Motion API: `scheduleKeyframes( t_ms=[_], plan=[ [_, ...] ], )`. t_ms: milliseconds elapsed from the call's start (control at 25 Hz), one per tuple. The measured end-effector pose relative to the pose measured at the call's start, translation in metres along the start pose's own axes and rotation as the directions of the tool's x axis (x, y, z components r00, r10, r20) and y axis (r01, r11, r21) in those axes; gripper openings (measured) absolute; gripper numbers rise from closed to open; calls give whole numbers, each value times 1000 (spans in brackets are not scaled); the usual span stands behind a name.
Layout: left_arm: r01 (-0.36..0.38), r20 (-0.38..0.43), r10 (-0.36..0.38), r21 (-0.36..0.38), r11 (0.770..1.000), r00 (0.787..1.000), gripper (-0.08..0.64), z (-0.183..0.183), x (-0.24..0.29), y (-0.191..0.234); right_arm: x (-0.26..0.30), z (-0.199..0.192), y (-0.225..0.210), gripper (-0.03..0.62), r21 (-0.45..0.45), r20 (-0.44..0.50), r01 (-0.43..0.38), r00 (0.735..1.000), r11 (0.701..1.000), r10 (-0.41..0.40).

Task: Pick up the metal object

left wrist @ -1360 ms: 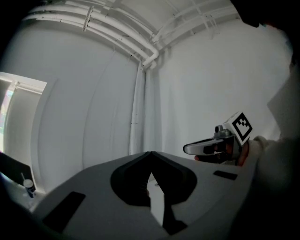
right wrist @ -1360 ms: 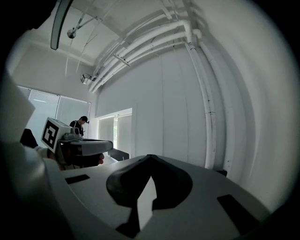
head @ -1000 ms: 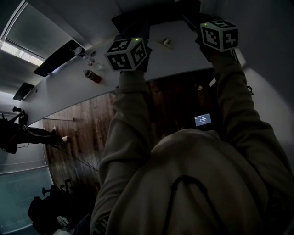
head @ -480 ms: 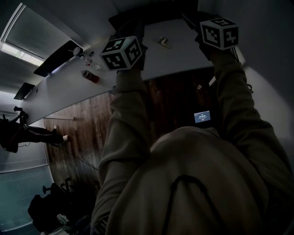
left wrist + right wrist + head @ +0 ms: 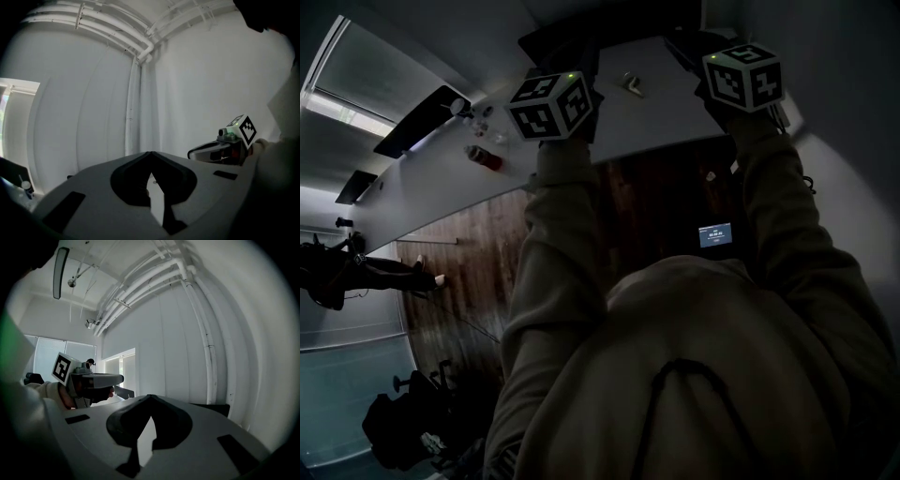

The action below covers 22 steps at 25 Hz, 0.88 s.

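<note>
A small pale metal object [image 5: 630, 82] lies on the white table [image 5: 656, 117] between my two raised grippers in the head view. The left gripper's marker cube [image 5: 551, 105] is to its left, the right gripper's cube [image 5: 743, 77] to its right, both apart from it. In the left gripper view my left gripper [image 5: 151, 154] is shut with nothing in it and points at a white wall. My right gripper [image 5: 150, 397] is likewise shut and empty. Neither gripper view shows the object. Each gripper view catches the other gripper, the right one [image 5: 229, 143] and the left one [image 5: 86, 378].
A red can [image 5: 487, 157] and small containers [image 5: 478, 117] stand further left on the table, beside dark flat panels [image 5: 422, 122]. Dark wooden floor [image 5: 478, 272] lies below the table edge, with a small lit screen [image 5: 715, 234]. A person [image 5: 337, 272] and bags [image 5: 403, 431] are at far left.
The left gripper's cube has shifted slightly left and up. The whole head view has drifted a little. Both grippers stay shut.
</note>
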<state>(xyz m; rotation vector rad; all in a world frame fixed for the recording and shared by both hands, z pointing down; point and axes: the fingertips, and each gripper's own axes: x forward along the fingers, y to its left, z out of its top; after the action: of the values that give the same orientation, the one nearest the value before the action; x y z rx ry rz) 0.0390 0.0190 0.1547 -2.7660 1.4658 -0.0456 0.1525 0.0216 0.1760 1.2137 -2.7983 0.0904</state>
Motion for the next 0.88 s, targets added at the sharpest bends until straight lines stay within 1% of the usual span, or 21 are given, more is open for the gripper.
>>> scheduleKeyframes(
  t_ms=[80, 200, 240, 360, 400, 480, 560, 680, 760, 880],
  plan=[
    [7, -7, -7, 18, 1000, 1000, 5, 1, 6, -5, -2, -2, -8, 20, 14, -3, 4, 1000, 1000, -4],
    [17, 0, -17, -9, 1000, 1000, 5, 2, 12, -4, -4, 1, -22, 20, 30, 10, 13, 1000, 999, -13],
    [25, -12, -25, -11, 1000, 1000, 5, -1, 15, -2, -4, 3, -25, 20, 33, 17, 16, 1000, 999, -16],
    [47, -74, -44, 34, 998, 996, 5, -13, 24, 5, -5, 8, -29, 20, 29, 41, 16, 999, 999, -17],
    [46, -73, -44, 32, 998, 996, 5, -14, 25, 8, -6, 9, -30, 20, 26, 47, 15, 999, 1000, -16],
    [43, -38, -44, -7, 999, 998, 5, -11, 29, 17, -5, 9, -36, 20, 18, 51, 18, 999, 1000, -19],
    [61, -14, -62, -30, 998, 998, 5, -7, 38, 26, 2, 7, -44, 20, 13, 55, 23, 998, 1000, -24],
    [125, -28, -126, -9, 992, 992, 5, -10, 60, 27, 10, 4, -60, 20, 12, 52, 51, 997, 999, -51],
    [132, -16, -132, -1, 991, 991, 5, -4, 73, 34, 19, 9, -70, 20, 7, 49, 60, 997, 998, -60],
    [130, 9, -130, -14, 991, 992, 5, 7, 92, 52, 41, 18, -81, 20, -4, 47, 45, 998, 999, -45]
  ],
)
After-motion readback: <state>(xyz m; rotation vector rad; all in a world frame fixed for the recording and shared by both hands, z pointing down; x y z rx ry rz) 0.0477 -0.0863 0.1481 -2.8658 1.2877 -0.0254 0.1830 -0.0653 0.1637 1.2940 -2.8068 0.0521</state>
